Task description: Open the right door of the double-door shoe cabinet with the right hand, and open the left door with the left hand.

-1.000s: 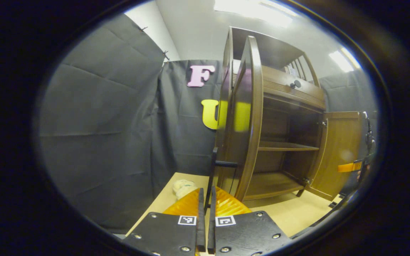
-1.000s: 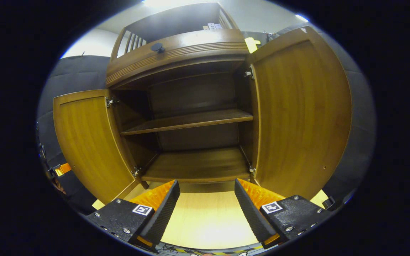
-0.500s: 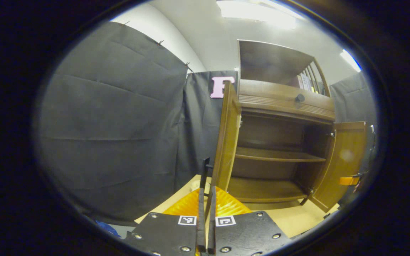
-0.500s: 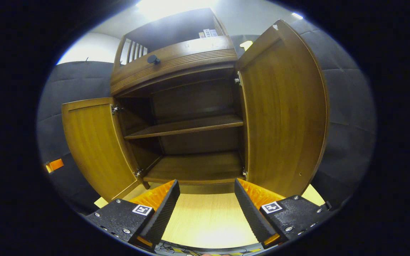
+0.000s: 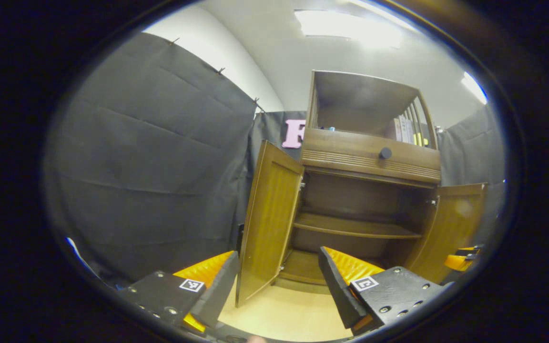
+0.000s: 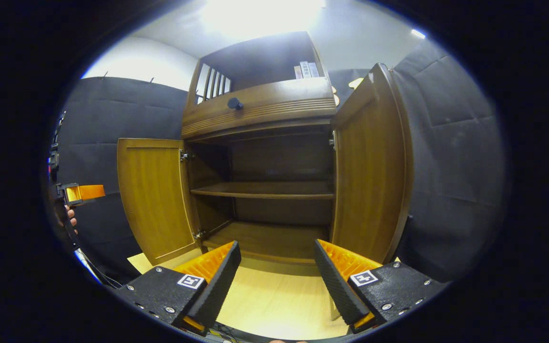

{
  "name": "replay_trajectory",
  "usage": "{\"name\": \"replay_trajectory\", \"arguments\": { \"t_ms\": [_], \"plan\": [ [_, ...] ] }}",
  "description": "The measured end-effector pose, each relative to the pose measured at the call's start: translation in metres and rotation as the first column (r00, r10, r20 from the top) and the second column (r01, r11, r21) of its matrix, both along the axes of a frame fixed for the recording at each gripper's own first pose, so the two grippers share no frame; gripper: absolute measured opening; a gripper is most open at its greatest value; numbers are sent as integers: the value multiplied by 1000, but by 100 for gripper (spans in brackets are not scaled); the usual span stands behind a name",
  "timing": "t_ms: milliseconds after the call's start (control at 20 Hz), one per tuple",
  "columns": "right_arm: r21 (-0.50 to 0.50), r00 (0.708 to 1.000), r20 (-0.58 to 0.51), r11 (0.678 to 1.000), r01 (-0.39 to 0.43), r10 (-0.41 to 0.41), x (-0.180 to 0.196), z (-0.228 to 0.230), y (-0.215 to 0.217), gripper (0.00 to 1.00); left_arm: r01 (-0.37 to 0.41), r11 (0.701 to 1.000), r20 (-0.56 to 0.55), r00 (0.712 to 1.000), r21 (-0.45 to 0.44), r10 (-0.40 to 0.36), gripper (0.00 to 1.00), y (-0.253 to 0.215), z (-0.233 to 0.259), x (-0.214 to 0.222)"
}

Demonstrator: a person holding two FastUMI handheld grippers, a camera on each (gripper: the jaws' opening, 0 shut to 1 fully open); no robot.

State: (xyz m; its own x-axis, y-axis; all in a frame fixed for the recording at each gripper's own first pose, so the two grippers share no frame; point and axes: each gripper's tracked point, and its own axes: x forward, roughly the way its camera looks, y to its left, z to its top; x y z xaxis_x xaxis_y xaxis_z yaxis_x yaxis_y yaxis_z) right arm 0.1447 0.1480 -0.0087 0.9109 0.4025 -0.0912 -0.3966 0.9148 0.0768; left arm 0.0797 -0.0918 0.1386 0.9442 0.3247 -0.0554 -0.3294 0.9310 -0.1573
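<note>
Black cloth (image 5: 160,166) walls the booth on both sides, with a pale ceiling and bright lights overhead, and the pale wooden desk (image 6: 279,305) carries the shoe cabinet (image 6: 260,109). Both doors stand swung wide, baring an empty middle shelf (image 6: 265,189) and a bottom board (image 6: 269,238) inside.

From the left gripper view, the left tool (image 5: 274,281) is released, its fingers spread well apart and holding nothing, just in front of the left door (image 5: 269,228). That door is seen at a slant, its inner face turned toward the cabinet, with a dark handle bit peeking behind its outer edge. Farther off, the right door (image 5: 451,228) hangs open, and the other tool shows beside it at the picture's right rim. This view also shows books or folders standing in the open top compartment (image 5: 365,102) and a round dark knob (image 5: 385,153) on the drawer front.

From the right gripper view, the right tool (image 6: 277,281) is likewise released and empty, facing the cabinet's opening squarely. Here the right door (image 6: 370,176) looms close at a slant, while the left door (image 6: 155,195) shows its full inner panel and hinges. At the left rim, the left tool (image 6: 81,193) appears with fingers of a hand (image 6: 71,216) below it.
</note>
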Motion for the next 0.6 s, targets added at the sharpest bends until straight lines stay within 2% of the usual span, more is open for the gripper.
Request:
{"name": "replay_trajectory", "arguments": {
  "t_ms": [100, 150, 200, 300, 350, 400, 500, 550, 600],
  "plan": [
    [1, 1000, -1, 1000, 5, -5, -2, 0, -16, 92, -26, 999, 6, 1000, 42, 26, 100, -17, 7, 0],
    [3, 1000, -7, 1000, 18, -18, -3, -1, -24, 92, -3, 999, 6, 1000, 49, 2, 95, -31, 9, 5],
    [8, 999, -15, 999, 34, -34, -3, -2, -32, 92, 22, 998, 7, 1000, 51, -22, 100, -43, 8, 12],
    [19, 997, -35, 997, 69, -68, -5, -7, -45, 91, 41, 998, 11, 999, 46, -42, 100, -58, 7, 25],
    [26, 995, -45, 996, 86, -85, -4, -9, -50, 95, 47, 998, 18, 999, 37, -48, 100, -63, 8, 29],
    [34, 994, -56, 994, 101, -99, -5, -10, -53, 91, 57, 998, 31, 998, 29, -58, 100, -70, 9, 34],
    [48, 990, -78, 992, 117, -113, -6, -13, -52, 92, 103, 994, 45, 994, 20, -104, 100, -86, 9, 44],
    [52, 989, -81, 991, 126, -121, -6, -13, -50, 92, 128, 992, 41, 991, 21, -128, 95, -92, 9, 48],
    [54, 988, -78, 989, 136, -132, -6, -11, -48, 92, 154, 988, 36, 987, 22, -155, 95, -97, 6, 53]
  ]
}}
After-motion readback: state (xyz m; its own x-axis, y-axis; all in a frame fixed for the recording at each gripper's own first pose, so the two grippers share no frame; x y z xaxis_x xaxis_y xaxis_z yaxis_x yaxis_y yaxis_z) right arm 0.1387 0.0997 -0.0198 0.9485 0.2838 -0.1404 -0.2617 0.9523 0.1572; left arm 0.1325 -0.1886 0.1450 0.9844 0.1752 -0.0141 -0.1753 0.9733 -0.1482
